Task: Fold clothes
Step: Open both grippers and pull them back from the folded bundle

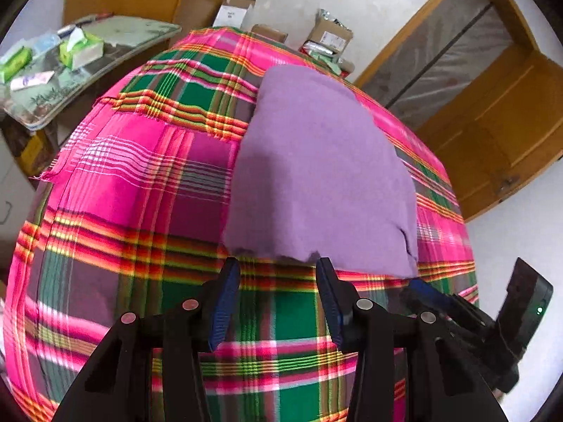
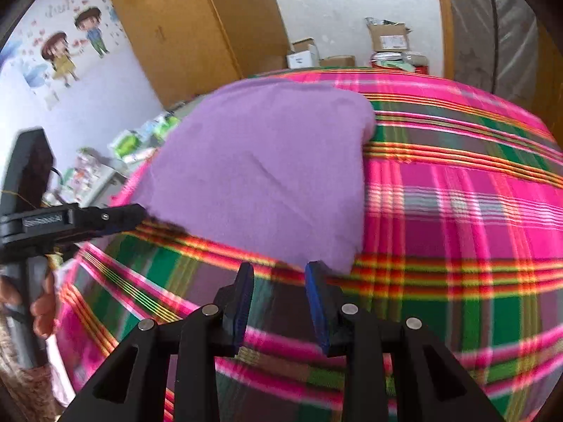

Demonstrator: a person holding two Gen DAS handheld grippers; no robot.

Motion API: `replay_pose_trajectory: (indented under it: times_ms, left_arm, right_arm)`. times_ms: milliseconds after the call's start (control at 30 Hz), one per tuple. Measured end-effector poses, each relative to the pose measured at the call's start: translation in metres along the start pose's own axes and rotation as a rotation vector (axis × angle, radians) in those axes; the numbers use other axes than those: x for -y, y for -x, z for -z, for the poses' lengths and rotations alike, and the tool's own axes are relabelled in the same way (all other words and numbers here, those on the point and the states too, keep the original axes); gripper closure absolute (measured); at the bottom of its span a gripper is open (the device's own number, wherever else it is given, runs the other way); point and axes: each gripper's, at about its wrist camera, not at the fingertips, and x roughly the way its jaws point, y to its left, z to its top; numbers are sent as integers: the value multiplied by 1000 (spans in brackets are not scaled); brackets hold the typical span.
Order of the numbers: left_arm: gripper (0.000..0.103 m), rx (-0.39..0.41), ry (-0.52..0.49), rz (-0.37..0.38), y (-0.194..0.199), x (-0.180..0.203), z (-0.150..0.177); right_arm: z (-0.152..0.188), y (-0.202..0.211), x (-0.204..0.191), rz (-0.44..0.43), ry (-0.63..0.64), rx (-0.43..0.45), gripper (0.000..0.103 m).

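A purple cloth [image 1: 316, 165] lies flat on a pink, green and orange plaid cover [image 1: 140, 183]. My left gripper [image 1: 278, 272] is open just short of the cloth's near edge, with only plaid between its blue pads. In the right wrist view the purple cloth [image 2: 260, 165] spreads ahead. My right gripper [image 2: 279, 274] is open by the cloth's near right corner and holds nothing. The right gripper [image 1: 427, 290] also shows at the lower right of the left wrist view, beside that corner. The left gripper [image 2: 135, 216] shows side-on at the cloth's near left corner, held by a hand [image 2: 44, 304].
A side table [image 1: 116, 56] with green tissue packs [image 1: 82, 49] stands at the left. Cardboard boxes [image 1: 329, 37] sit beyond the far edge. Wooden doors [image 1: 492, 133] are at the right, a wooden cabinet [image 2: 197, 24] at the back.
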Motion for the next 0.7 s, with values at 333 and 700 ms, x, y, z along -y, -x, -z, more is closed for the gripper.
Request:
replay_pose_trajectory:
  times_ms: [333, 700]
  left_arm:
    - [56, -10, -67, -70, -14, 27, 26]
    - [42, 50, -102, -113, -18, 30, 34]
  right_arm:
    - [7, -6, -12, 33, 15, -41, 62]
    - [10, -6, -17, 78, 2, -9, 61]
